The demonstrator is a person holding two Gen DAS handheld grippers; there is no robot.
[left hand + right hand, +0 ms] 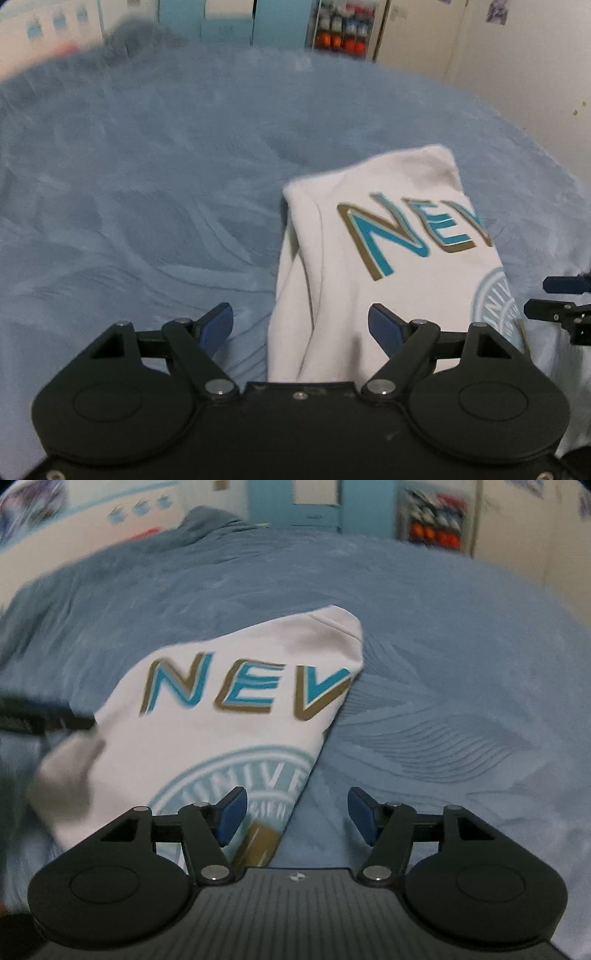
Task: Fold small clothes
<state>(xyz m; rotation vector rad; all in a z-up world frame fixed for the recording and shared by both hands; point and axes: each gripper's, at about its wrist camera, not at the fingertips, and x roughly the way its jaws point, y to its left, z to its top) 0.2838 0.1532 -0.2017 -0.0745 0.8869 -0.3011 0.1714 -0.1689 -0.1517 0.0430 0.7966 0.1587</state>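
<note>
A white garment (pixel 388 266) with teal and gold letters and a pale round emblem lies folded on the blue bedspread (pixel 147 184). My left gripper (pixel 300 328) is open over the garment's near left edge, nothing between its blue pads. In the right wrist view the same white garment (pixel 229 716) lies left of centre. My right gripper (pixel 293 819) is open above the garment's near right edge, its left pad (pixel 231 818) over the cloth and its right pad over the bedspread. The right gripper's black fingers (pixel 561 302) show at the right edge of the left wrist view.
The blue bedspread (pixel 461 701) spreads wide around the garment. A bunched blanket heap (pixel 210 524) lies at the far end. Beyond stand a blue and white cabinet (pixel 236 22) and shelves with coloured items (pixel 343 29). A pale wall (pixel 517 74) runs on the right.
</note>
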